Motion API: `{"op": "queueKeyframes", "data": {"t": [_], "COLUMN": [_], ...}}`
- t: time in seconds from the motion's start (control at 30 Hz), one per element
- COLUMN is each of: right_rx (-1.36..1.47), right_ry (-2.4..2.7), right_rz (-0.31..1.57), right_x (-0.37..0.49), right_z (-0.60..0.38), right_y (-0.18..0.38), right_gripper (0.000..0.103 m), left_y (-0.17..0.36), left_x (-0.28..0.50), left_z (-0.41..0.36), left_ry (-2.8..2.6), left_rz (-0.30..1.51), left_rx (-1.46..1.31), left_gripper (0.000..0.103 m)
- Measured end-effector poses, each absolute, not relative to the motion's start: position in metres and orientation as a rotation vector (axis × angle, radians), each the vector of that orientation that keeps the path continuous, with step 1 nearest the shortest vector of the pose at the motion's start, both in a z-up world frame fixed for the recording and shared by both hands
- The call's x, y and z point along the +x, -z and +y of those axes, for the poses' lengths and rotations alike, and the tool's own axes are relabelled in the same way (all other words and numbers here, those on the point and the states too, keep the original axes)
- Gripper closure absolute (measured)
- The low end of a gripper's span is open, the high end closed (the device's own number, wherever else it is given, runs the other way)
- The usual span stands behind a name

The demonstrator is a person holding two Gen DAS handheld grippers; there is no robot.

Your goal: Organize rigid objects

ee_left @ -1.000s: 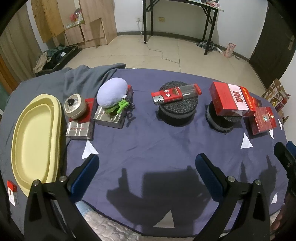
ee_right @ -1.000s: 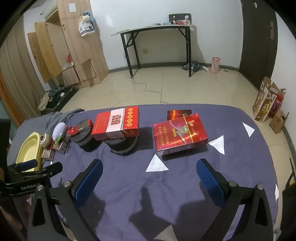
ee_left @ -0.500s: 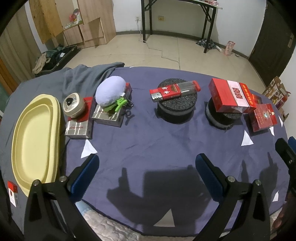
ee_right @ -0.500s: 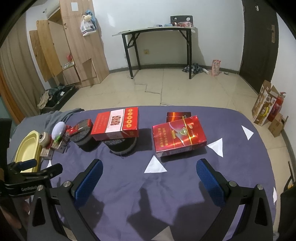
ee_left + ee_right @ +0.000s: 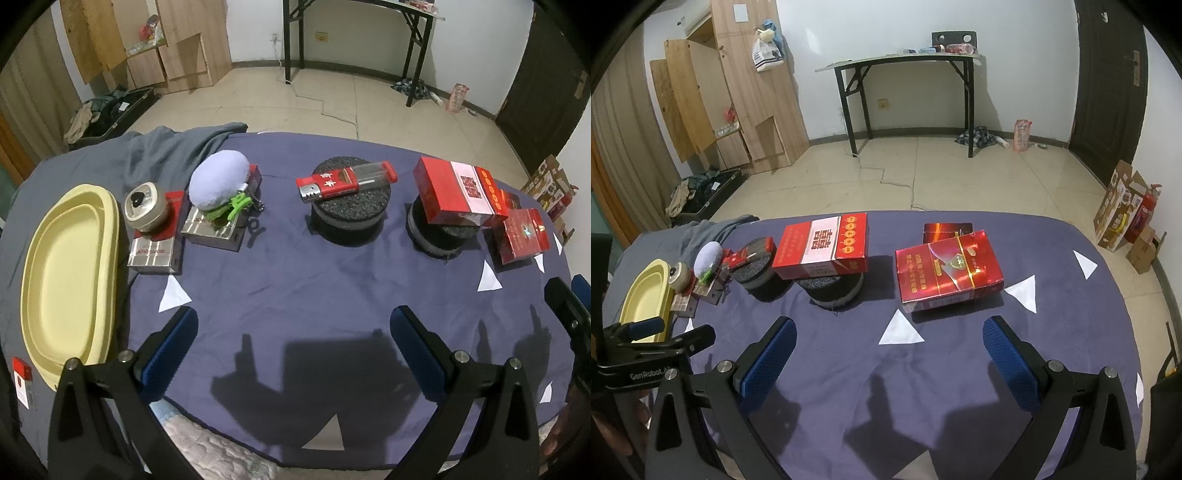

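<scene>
Nothing is being gripped yet: the red foil-wrapped carton (image 5: 947, 273) is lying flat on the purple-clothed surface (image 5: 849, 373), just ahead of the released right gripper (image 5: 888, 350). It's best squared up first. The left gripper (image 5: 293, 341) is being held released too. The pale yellow oval tray (image 5: 66, 273) is sitting empty.

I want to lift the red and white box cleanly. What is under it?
The red and white box rests on a round black foam pad, overhanging it on both sides. Its underside and the pad's top are covered, so anything between them cannot be seen.
</scene>
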State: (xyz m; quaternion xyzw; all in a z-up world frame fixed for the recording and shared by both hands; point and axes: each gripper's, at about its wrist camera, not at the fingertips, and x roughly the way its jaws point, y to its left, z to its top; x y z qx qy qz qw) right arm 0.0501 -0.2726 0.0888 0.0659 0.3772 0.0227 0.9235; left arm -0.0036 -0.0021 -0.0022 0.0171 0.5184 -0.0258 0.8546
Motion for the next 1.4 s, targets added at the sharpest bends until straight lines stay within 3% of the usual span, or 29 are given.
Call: {"op": "queueKeyframes", "data": {"t": [1.4], "right_rx": [0.172], "right_ry": [-0.036], "right_rz": [0.806], "right_x": [0.0511], "right_z": [-0.2781], "right_y": [-0.0834], "right_gripper": [0.000], "left_y": [0.0039], "left_x": [-0.0028], "left_z": [-0.0032], "left_ry": [0.059], "left_rz": [1.100], "left_rx": [0.044], "left_gripper": [0.000]}}
